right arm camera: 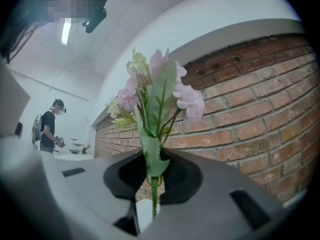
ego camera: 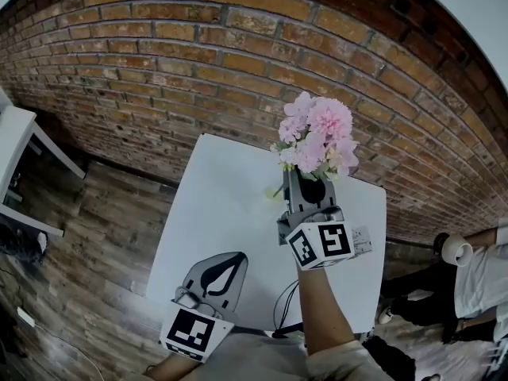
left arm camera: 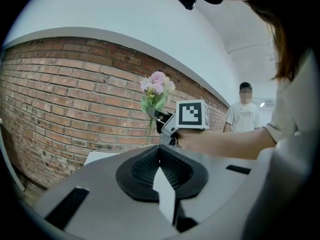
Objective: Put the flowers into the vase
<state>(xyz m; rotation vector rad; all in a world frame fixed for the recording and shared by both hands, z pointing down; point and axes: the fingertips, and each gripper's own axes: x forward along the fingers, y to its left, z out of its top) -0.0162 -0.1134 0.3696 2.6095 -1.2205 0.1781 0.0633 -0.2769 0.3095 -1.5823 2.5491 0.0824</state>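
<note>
A bunch of pink flowers [ego camera: 313, 133] with green leaves stands upright over the far part of the white table [ego camera: 230, 205]. My right gripper [ego camera: 305, 177] is shut on its thin green stem, just under the leaves [right arm camera: 152, 161]. The left gripper view shows the same flowers [left arm camera: 157, 86] held up in front of the brick wall. My left gripper [ego camera: 236, 256] hovers low over the table's near edge, apart from the flowers. Its jaws meet at the tips [left arm camera: 160, 148] with nothing between them. No vase shows in any view.
A brick wall [ego camera: 159, 70] runs behind the table. A white piece of furniture [ego camera: 16, 157] stands at the left on the wooden floor [ego camera: 87, 236]. One person [ego camera: 476, 276] is at the right of the table, and another person [right arm camera: 50, 126] stands far off.
</note>
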